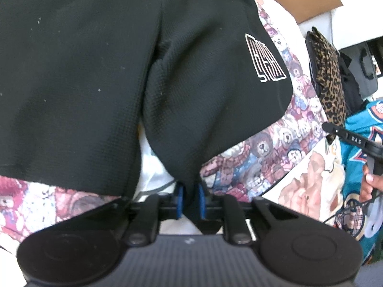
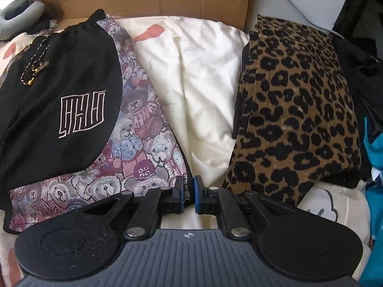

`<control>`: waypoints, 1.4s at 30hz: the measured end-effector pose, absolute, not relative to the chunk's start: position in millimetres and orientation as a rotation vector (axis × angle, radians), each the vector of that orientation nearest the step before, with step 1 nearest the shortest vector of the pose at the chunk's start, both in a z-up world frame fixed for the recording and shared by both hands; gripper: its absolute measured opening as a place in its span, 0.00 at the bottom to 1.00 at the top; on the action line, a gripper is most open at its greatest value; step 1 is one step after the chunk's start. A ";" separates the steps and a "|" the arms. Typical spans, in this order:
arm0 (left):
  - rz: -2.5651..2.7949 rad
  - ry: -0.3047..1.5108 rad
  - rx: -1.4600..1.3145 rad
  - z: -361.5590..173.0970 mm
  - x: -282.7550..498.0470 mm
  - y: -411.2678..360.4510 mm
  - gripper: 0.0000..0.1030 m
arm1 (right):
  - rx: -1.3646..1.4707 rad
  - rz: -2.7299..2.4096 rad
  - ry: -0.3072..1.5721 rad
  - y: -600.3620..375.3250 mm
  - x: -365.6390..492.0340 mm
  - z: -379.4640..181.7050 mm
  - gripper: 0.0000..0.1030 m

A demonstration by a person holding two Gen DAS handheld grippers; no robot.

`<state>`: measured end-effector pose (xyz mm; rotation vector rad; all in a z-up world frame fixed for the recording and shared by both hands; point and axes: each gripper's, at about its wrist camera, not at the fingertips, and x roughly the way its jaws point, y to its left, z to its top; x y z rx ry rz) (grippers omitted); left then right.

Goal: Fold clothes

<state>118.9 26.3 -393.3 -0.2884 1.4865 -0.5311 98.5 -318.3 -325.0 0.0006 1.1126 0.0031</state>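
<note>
The black shorts [image 1: 95, 71] lie spread on a teddy-bear print cloth [image 2: 134, 143] over a cream bedsheet [image 2: 191, 83], with a folded leopard-print garment [image 2: 299, 119] well apart to their right. The left claw [image 1: 190, 197] is clamped on the hem of one shorts leg, its cloth bunched between the blue pads. The right claw [image 2: 189, 191] hovers near the bear cloth's edge, jaws nearly together and, as far as I can tell, empty. I judge a fold of that leg is in hand; carrying it over calls for a steady pinch.

Both wrist views look forward, close — sharing the black shorts [image 1: 95, 83].
</note>
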 end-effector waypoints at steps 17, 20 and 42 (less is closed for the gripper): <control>-0.729 1.407 -0.457 -367.4 106.1 19.1 0.04 | -0.030 -0.006 1.009 -322.5 106.9 -273.1 0.06; -0.770 1.389 -0.496 -361.9 104.8 20.0 0.04 | -0.044 -0.020 0.977 -326.1 109.0 -258.9 0.06; -0.726 1.543 -0.375 -403.8 91.4 -1.4 0.03 | -0.055 -0.062 1.163 -344.8 122.6 -350.7 0.07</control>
